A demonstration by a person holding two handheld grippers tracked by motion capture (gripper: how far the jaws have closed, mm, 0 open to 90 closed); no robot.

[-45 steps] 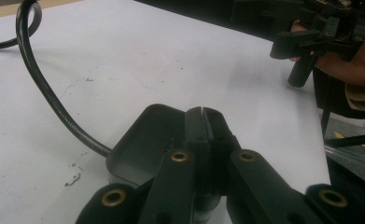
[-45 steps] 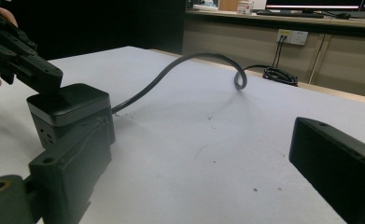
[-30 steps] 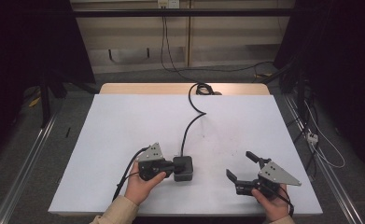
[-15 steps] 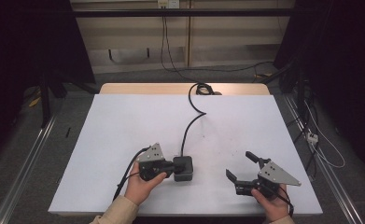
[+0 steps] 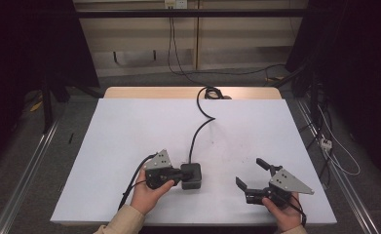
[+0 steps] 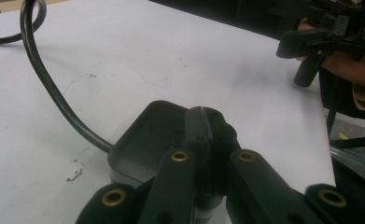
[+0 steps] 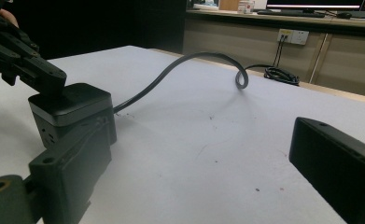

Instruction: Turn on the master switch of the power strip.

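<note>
The left gripper (image 5: 178,174), jaws pressed together, touches the black power adapter (image 5: 191,176) near the white desk's (image 5: 129,131) front, probably steadying it; the right gripper (image 5: 250,176) waits alongside, jaws spread

High view: looking forward and down from above the person's side, taking in the whole white table (image 5: 129,126) and the floor around it.
Left gripper view: riding low and very near, facing along its closed jaws across the black box (image 6: 143,140), toward the right gripper (image 6: 320,42) at the upper right.
Right gripper view: sitting just above the tabletop, facing between its parted jaws toward the far wall (sockets showing there).
Shared: all three are showing the box and its black cable (image 7: 180,70); each gripper view is catching the other gripper, the left gripper (image 7: 17,51) appearing at the right view's upper left.
</note>
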